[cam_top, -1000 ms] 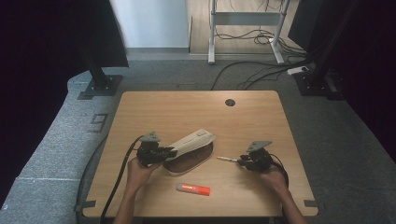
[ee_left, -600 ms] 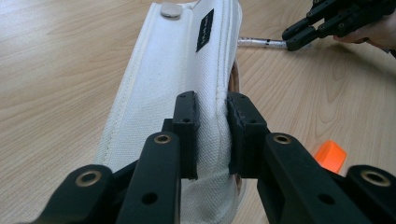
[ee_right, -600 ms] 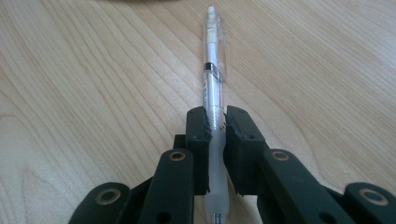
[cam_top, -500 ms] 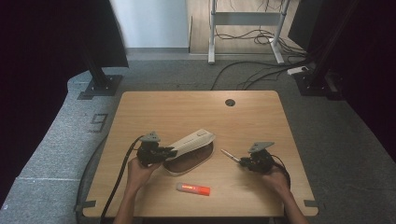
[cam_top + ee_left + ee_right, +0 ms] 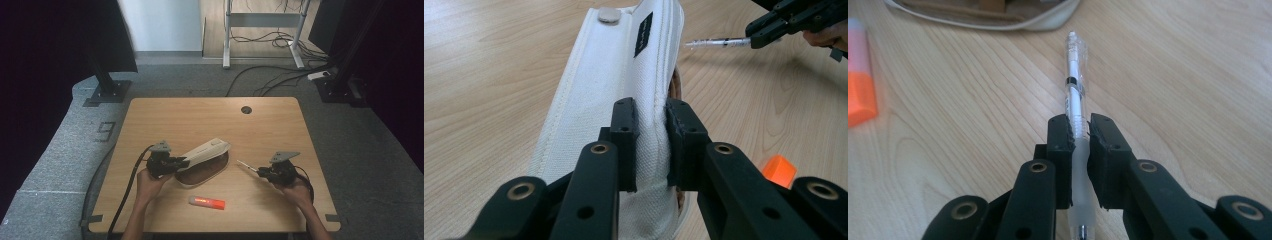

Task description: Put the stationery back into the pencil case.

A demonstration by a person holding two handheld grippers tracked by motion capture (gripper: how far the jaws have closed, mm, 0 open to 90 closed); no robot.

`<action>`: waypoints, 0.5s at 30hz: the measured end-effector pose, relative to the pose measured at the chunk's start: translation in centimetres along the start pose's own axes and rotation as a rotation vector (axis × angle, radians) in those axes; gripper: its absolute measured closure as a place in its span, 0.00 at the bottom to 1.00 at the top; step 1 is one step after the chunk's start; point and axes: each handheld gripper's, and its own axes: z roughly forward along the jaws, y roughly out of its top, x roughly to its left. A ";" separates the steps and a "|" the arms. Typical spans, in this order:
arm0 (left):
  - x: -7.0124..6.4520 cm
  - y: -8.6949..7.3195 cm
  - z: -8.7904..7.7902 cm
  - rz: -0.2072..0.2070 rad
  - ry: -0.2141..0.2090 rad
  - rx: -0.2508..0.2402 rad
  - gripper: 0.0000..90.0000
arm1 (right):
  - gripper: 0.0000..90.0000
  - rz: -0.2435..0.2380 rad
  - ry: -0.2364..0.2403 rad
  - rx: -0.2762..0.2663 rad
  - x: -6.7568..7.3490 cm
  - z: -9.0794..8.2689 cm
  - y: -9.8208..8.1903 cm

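Right claw (image 5: 259,171) swung pen (image 5: 247,166) toward pouch (image 5: 205,152).

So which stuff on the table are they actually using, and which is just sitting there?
In use:
- left gripper, clamped on the flap of the white pencil case
- right gripper, holding a clear pen pointed toward the case

Probably just lying about:
- orange highlighter, untouched near the table's front edge
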 end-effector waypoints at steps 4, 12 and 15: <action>0.0 0.0 0.1 0.000 0.001 -0.001 0.84 | 0.87 -0.003 0.003 -0.014 0.2 -0.4 0.4; 0.0 0.0 0.1 -0.001 0.002 -0.007 0.85 | 0.87 -0.014 0.033 -0.039 0.7 -0.4 1.3; 0.0 0.0 0.1 -0.001 0.002 -0.009 0.85 | 0.87 -0.017 0.039 -0.040 0.8 -0.2 1.5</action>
